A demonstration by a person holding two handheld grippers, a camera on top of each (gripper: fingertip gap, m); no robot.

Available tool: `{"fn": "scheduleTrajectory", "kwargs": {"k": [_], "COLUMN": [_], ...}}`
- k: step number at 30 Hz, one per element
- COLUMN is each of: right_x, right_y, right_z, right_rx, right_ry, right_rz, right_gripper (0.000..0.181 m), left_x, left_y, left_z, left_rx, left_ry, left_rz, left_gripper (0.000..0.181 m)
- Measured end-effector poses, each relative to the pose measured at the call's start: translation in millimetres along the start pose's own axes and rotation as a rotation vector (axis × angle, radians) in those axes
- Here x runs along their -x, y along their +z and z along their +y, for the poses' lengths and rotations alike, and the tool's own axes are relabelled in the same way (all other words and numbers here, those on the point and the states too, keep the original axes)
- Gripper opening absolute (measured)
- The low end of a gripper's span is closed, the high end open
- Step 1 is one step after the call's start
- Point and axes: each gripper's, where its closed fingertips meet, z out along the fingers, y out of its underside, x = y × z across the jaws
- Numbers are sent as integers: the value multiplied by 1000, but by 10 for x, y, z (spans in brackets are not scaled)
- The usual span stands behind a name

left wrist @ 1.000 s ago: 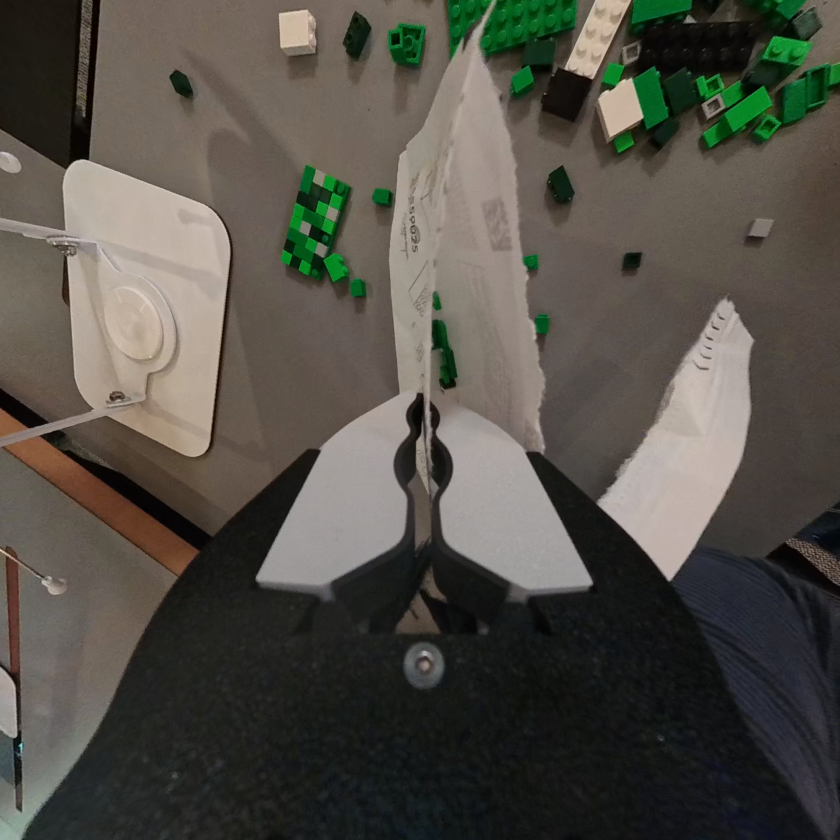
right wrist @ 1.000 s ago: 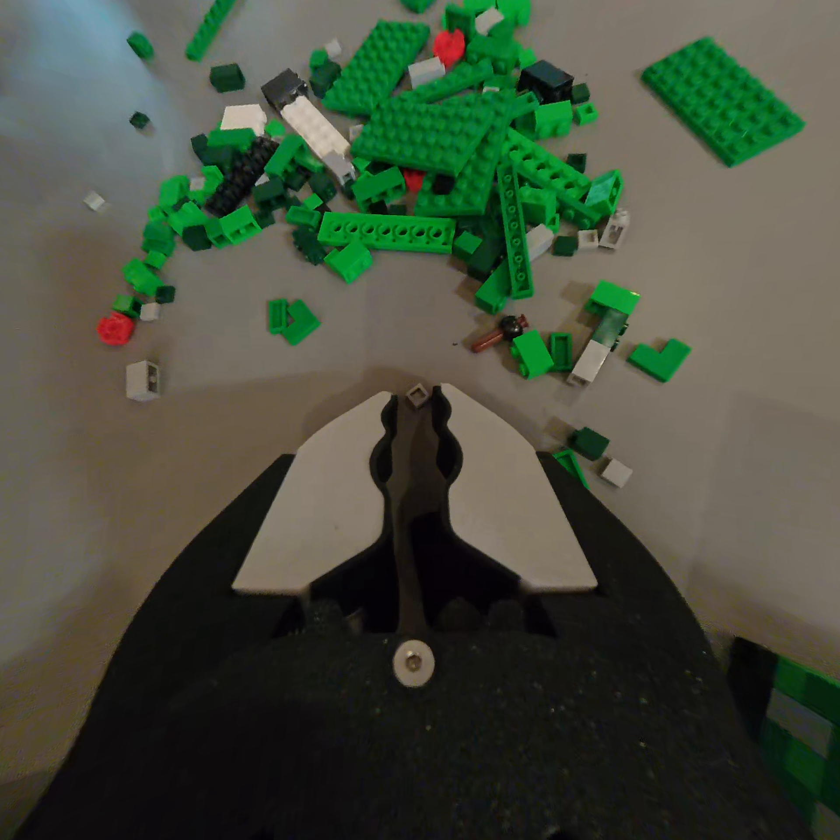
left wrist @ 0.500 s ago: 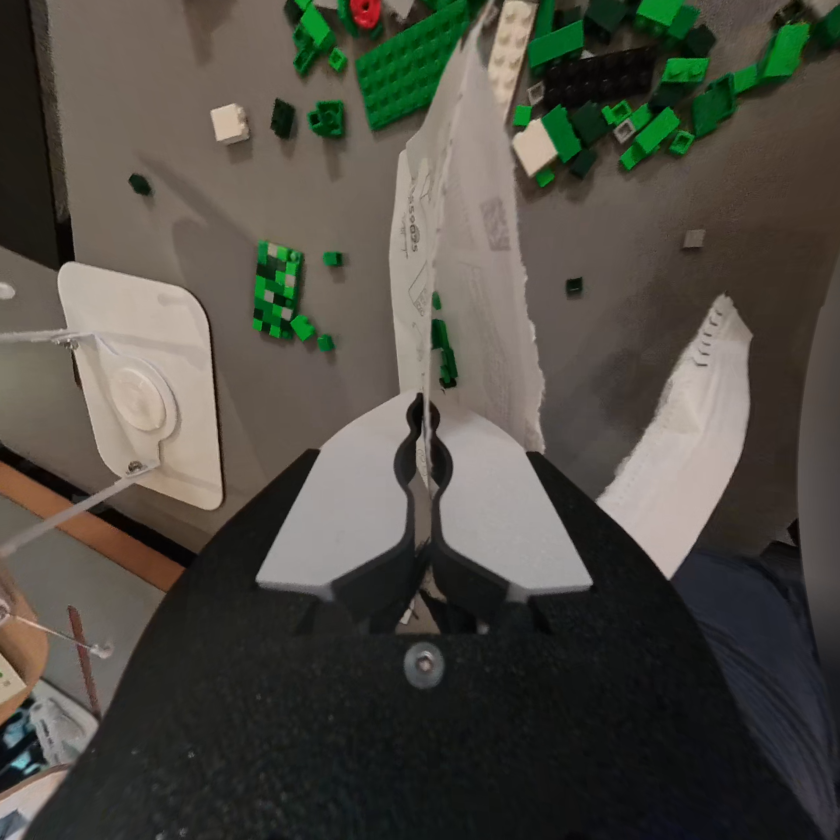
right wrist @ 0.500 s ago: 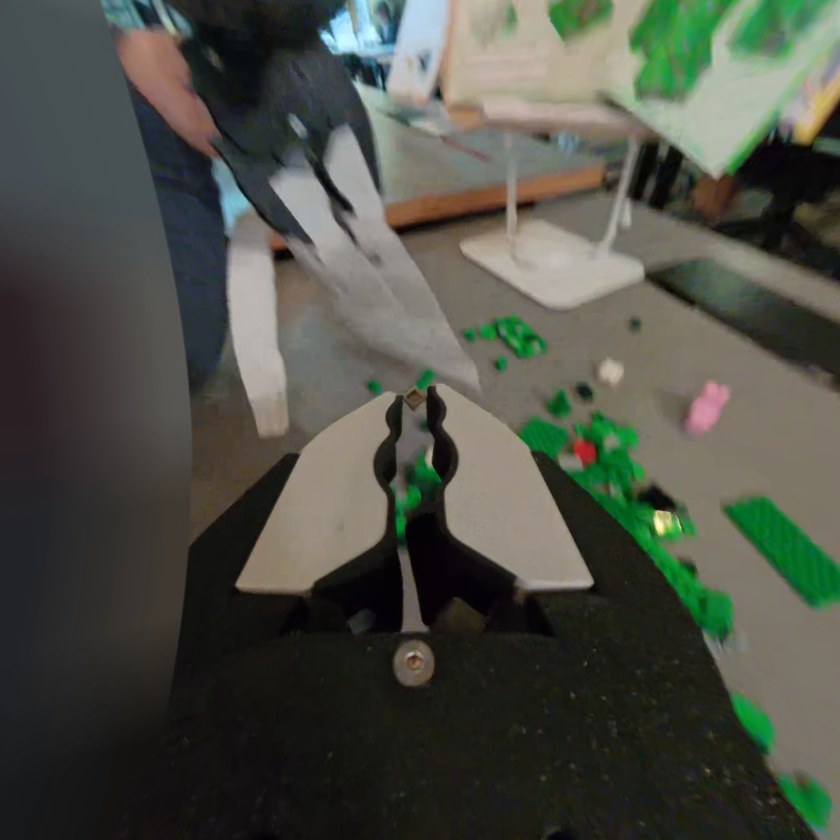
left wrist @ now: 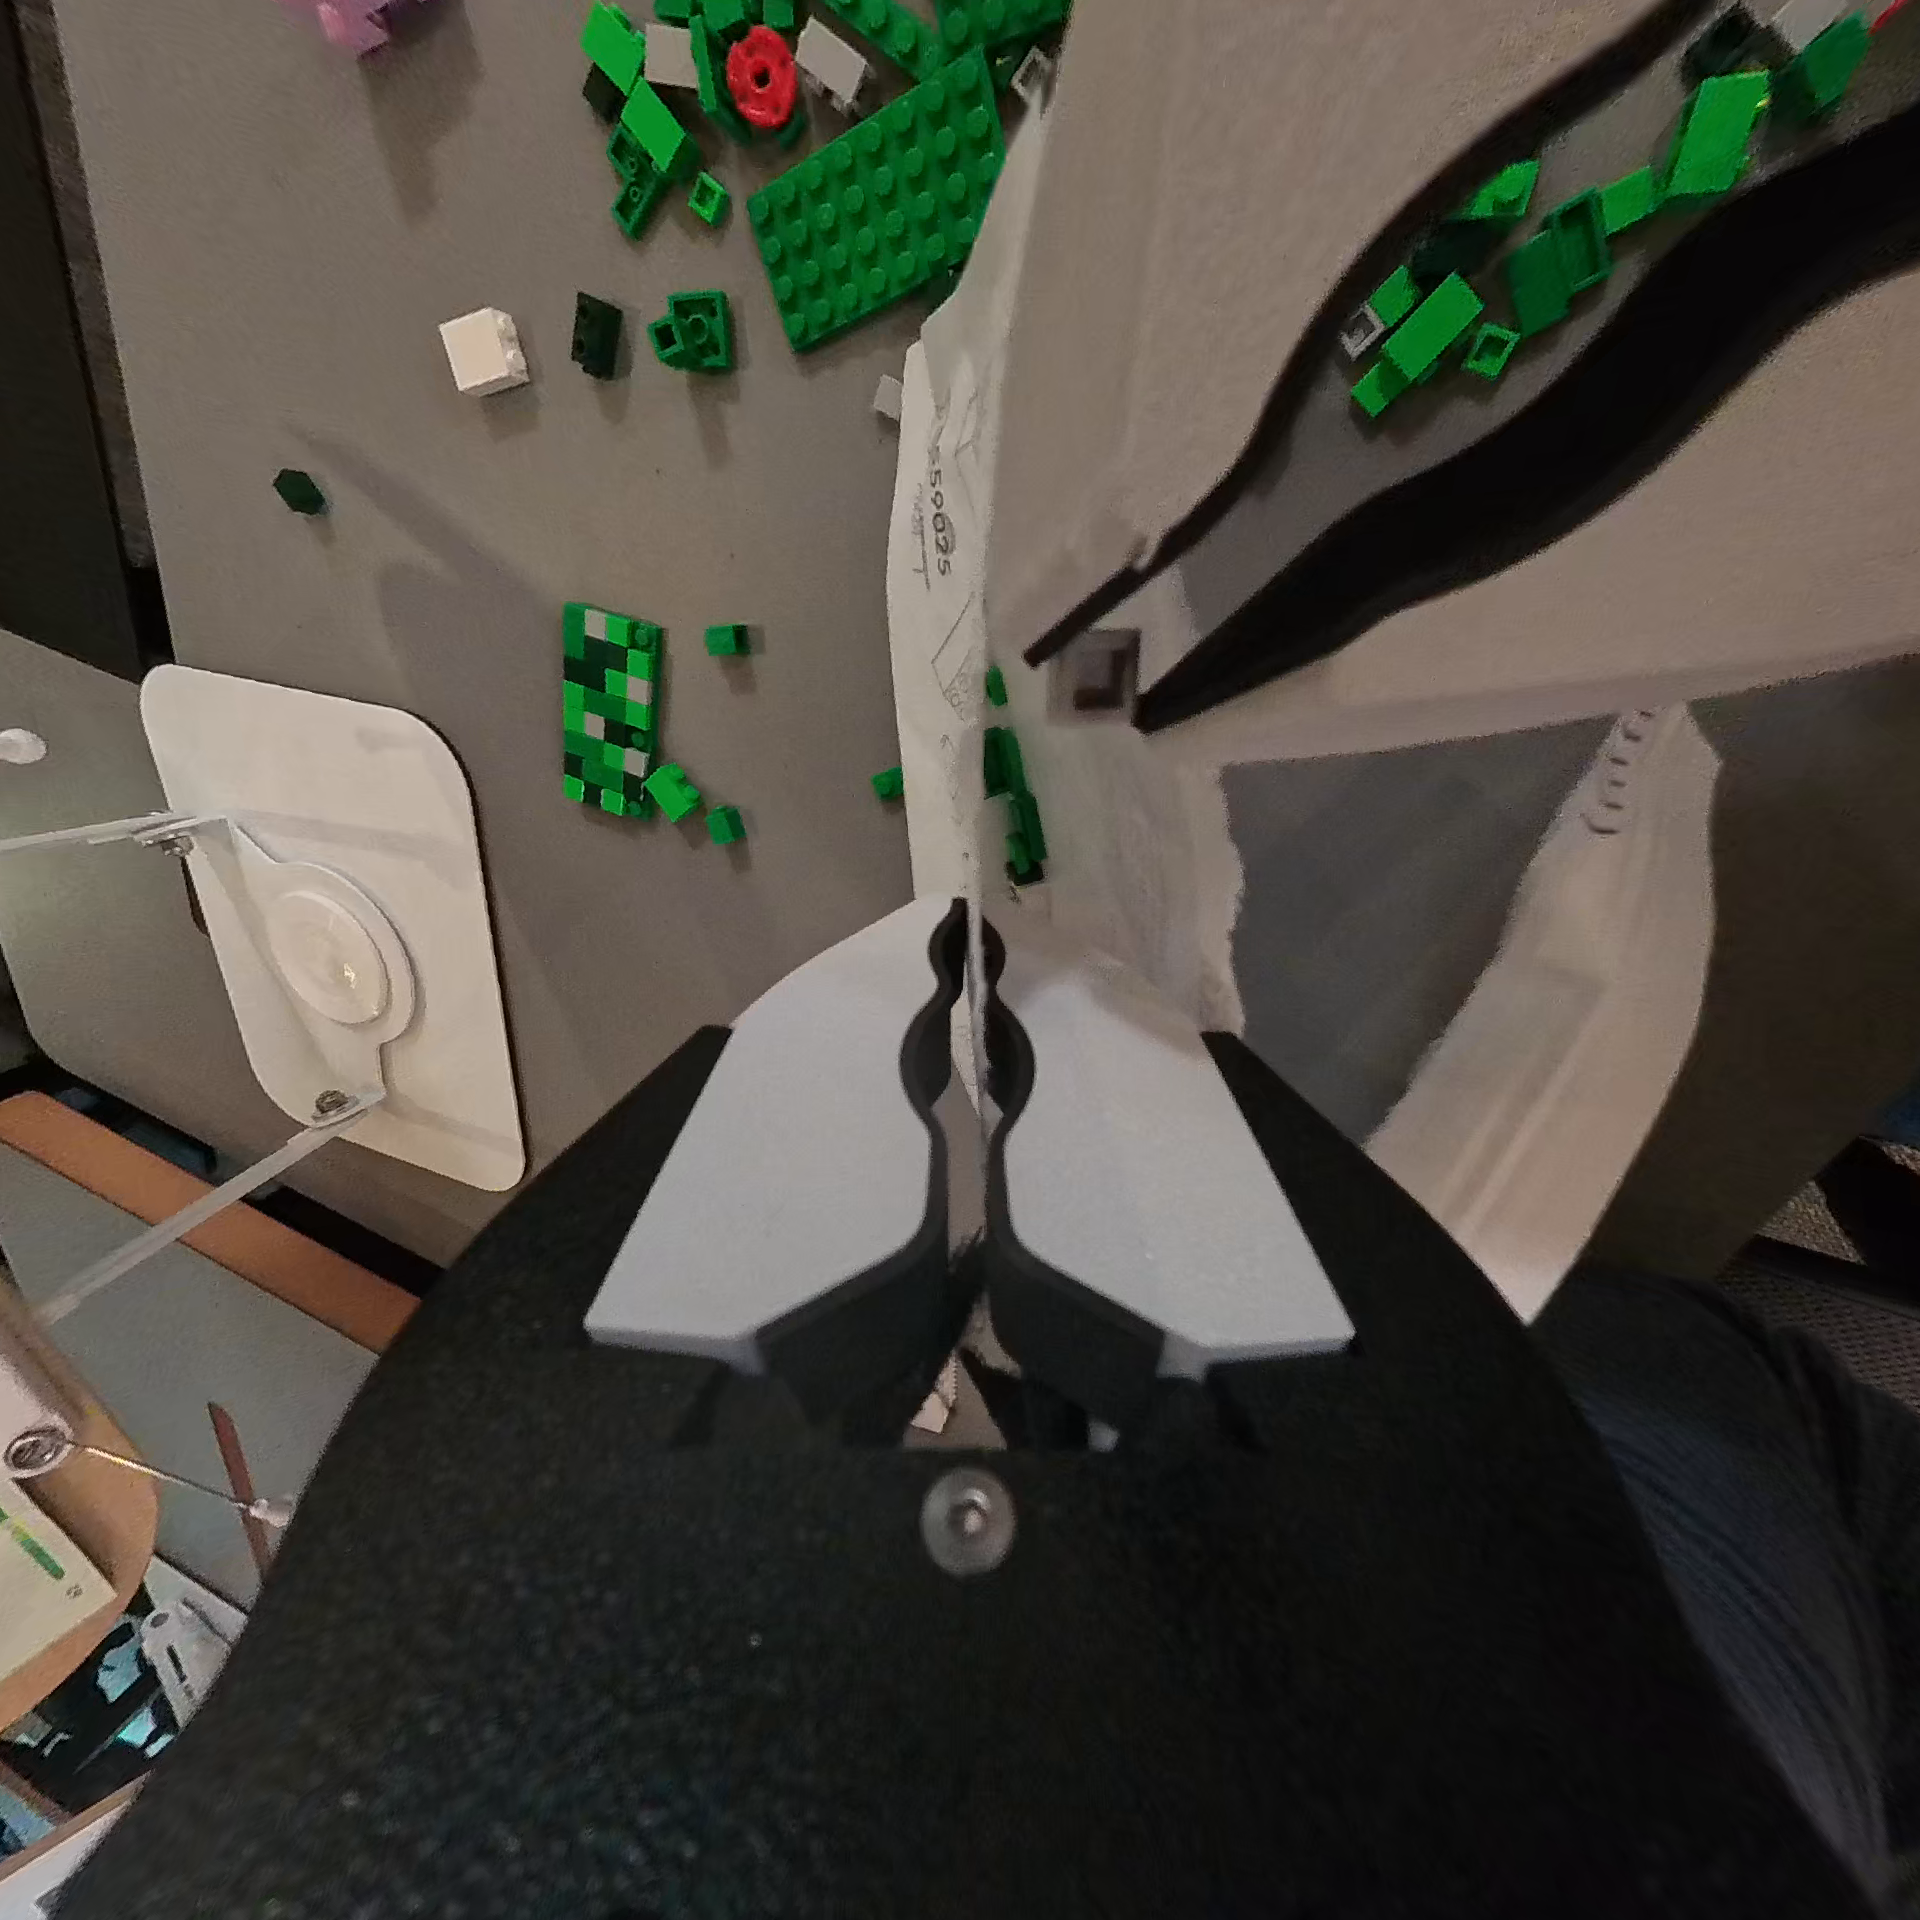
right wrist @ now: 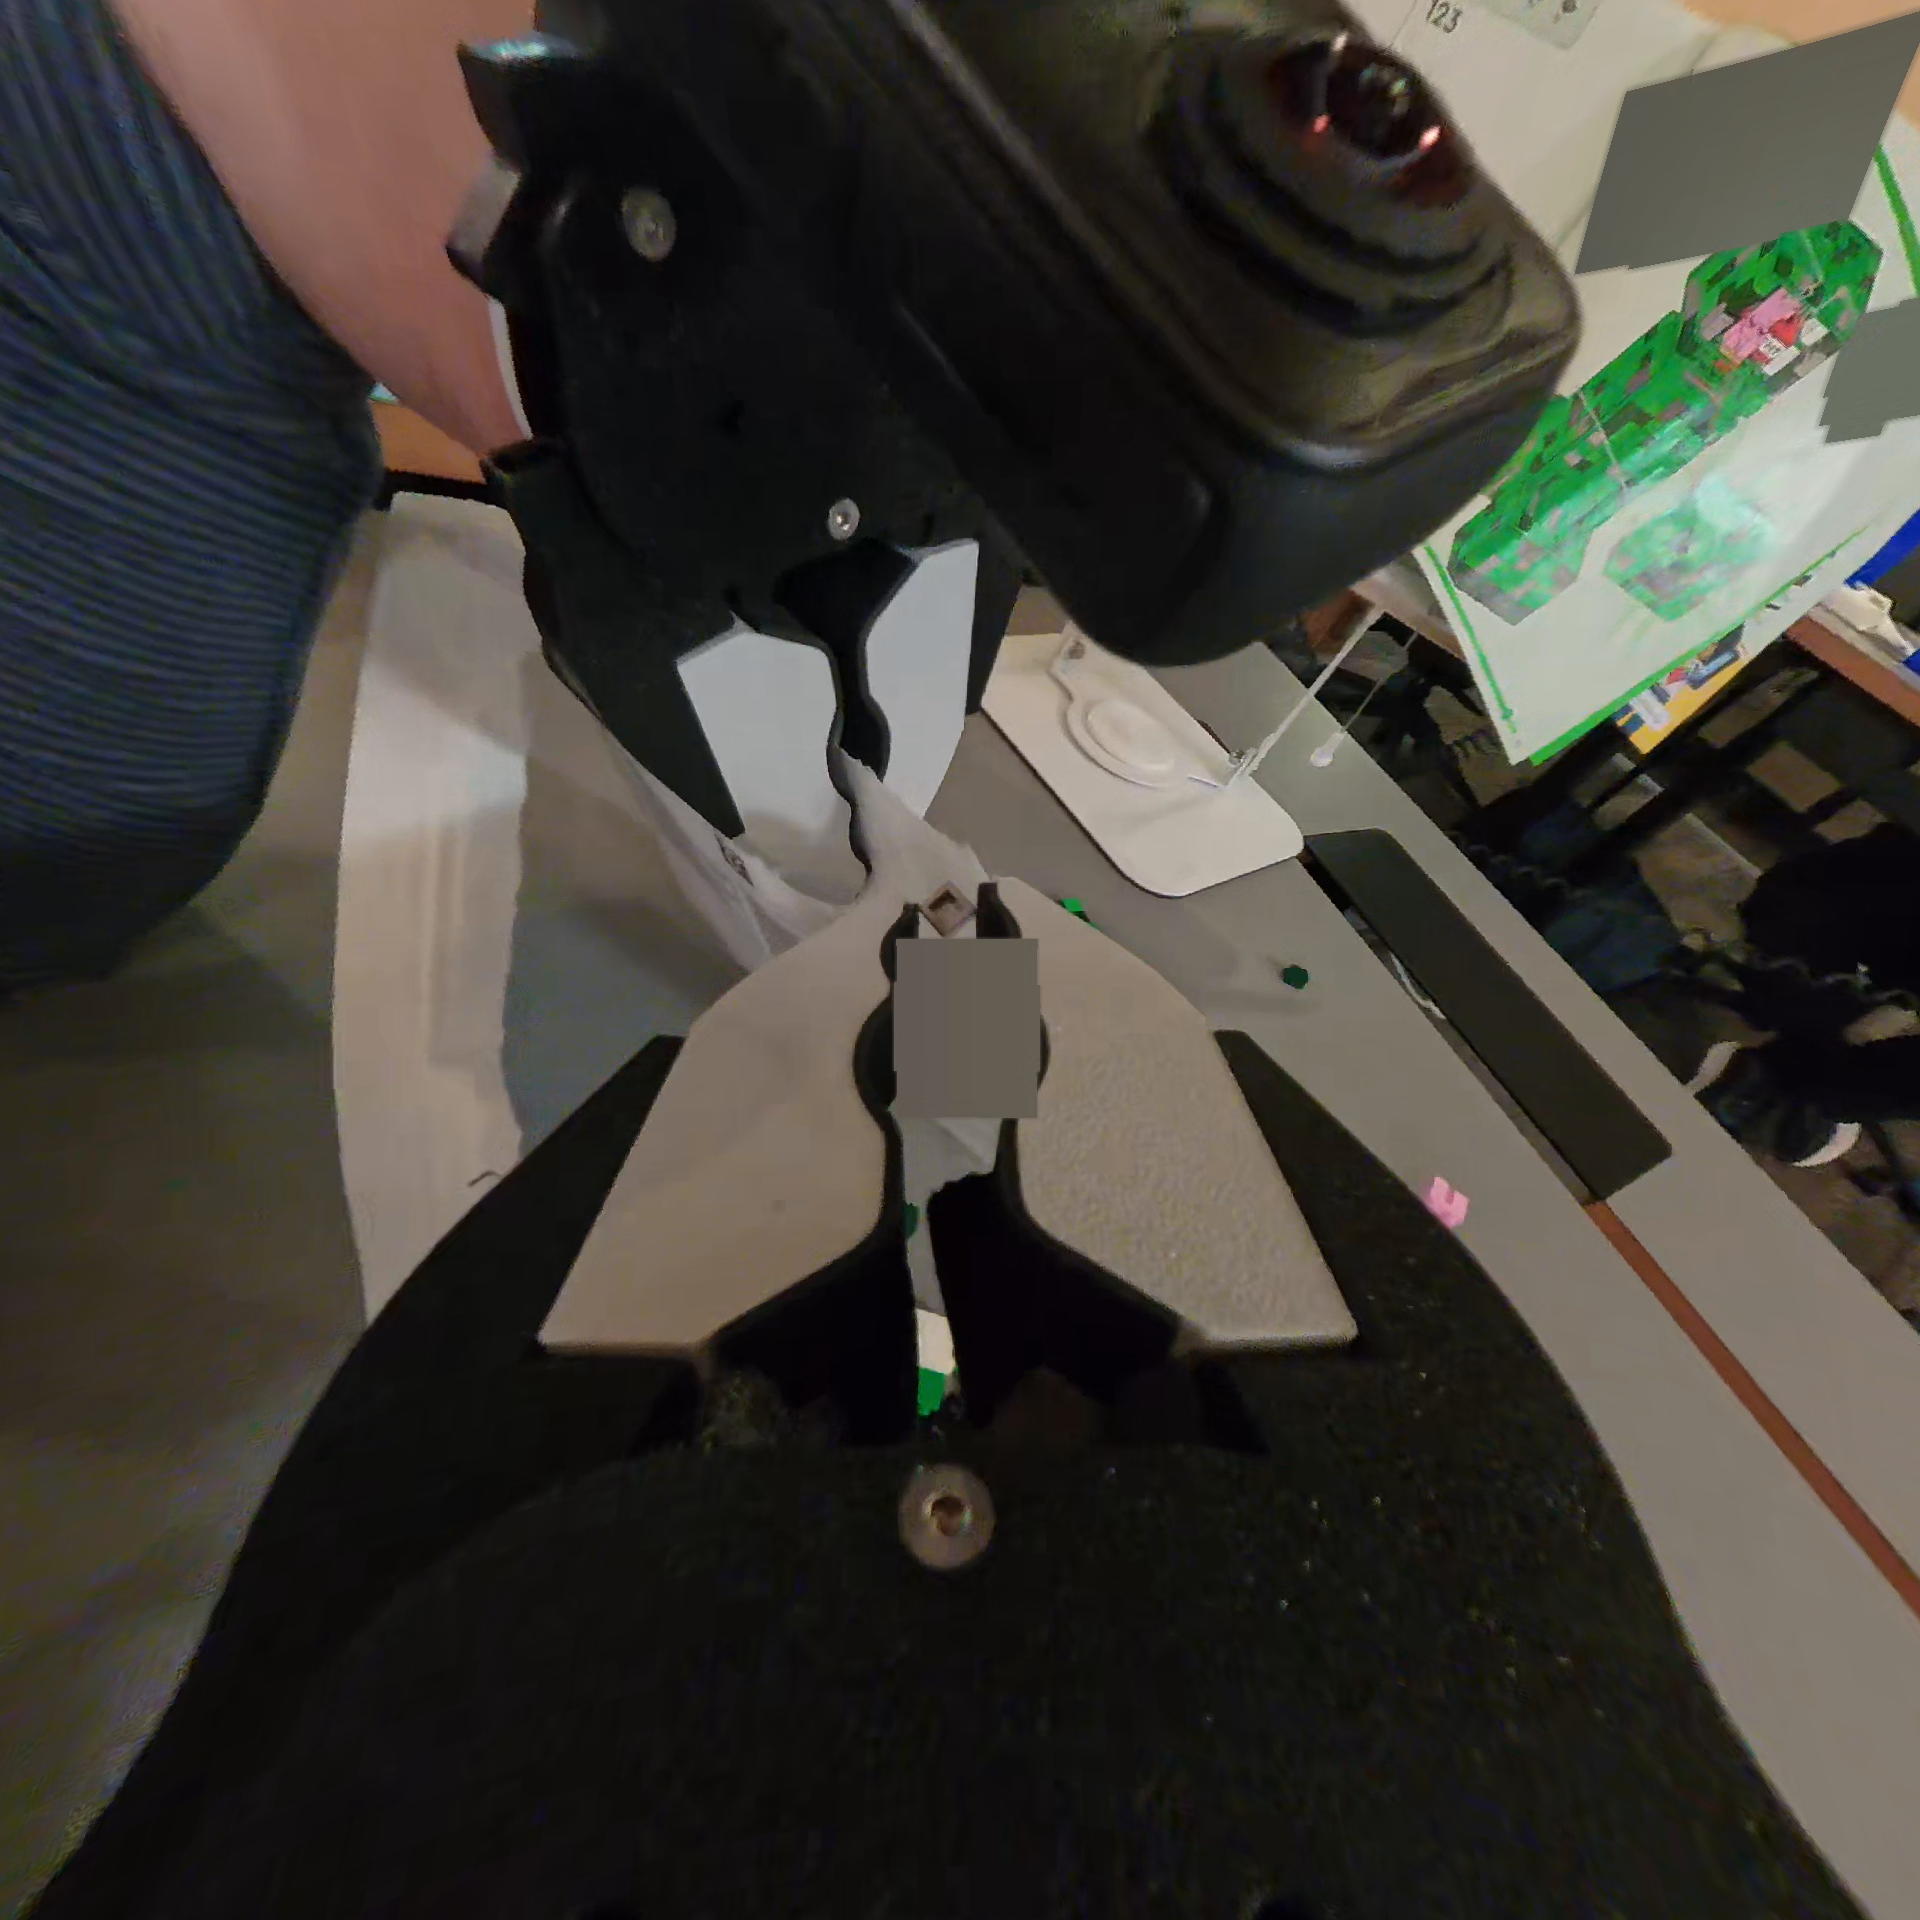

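Our left gripper (left wrist: 971, 920) is pressed together on a white paper bag (left wrist: 940, 623), which stands edge-on straight out from its tips, torn along its right edge. Thin, limp paper like this will likely weigh almost nothing and tear further if tugged, so the grip looks safest well in from that ragged edge.

Our right gripper (right wrist: 951, 909) is pinching a small grey stud piece (right wrist: 945, 906) at its very tips. In the left wrist view those fingers reach in from the upper right, with the piece (left wrist: 1101, 675) just beside the bag's open side. It is hard plastic, tiny, and we judge it easy to flick loose.

Just ahead of the left tips, a few green bricks (left wrist: 1013, 800) lie on the grey table (left wrist: 312, 312). Off to the left sit a checkered green plate (left wrist: 608, 712) and a white stand base (left wrist: 332, 925).

Farther out we see a white brick (left wrist: 483, 353), a large green studded plate (left wrist: 878, 213) and a red round piece (left wrist: 762, 75) in the scattered pile.
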Motion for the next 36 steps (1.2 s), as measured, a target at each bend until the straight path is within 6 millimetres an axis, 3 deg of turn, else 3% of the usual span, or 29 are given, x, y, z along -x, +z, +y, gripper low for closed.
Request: {"fn": "scheduleTrajectory", "kwargs": {"k": [1, 11, 18, 22, 25, 27, 29, 31, 32, 34, 36], "right_x": [-2, 9, 201, 198, 100, -191, -703, -1223, -1356, -1393, -1370], "right_y": [9, 6, -37, -109, -260, -495, -861, -1330, -1520, -1668, -1677], "right_z": [5, 7, 146, 121, 64, 145, 447, 1022, 1362, 1909, 2242], "right_rx": [5, 20, 105, 100, 62, 72, 151, 344, 467, 589, 577], "right_ry": [-11, -44, -41, -58, -45, -34, 29, 67, 100, 226, 380], "right_rz": [8, 23, -109, -90, -47, 79, 318, 596, 656, 614, 543], "right_gripper": [11, 18, 21, 22, 23, 23, 17, 11, 12, 15, 18], "left_x": [2, -16, -22, -30, -35, -31, -25, -7, 0, 11, 11], "left_y": [-4, -15, -6, -3, 3, 3, -12, -40, -51, -63, -65], "left_z": [2, -2, -6, -18, -20, -13, -3, 7, 12, 23, 25], "left_rx": [-2, -1, 6, 4, 8, 10, 3, -9, -15, -18, -18], "left_ry": [-1, 9, 12, 16, 21, 18, 13, 4, 0, -7, -7], "left_rz": [-1, -2, -2, 1, 1, 2, 0, -8, -11, -14, -15], "left_gripper": [0, 0, 0, 0, 0, 0, 0, 0, 0, 0, 0]}}
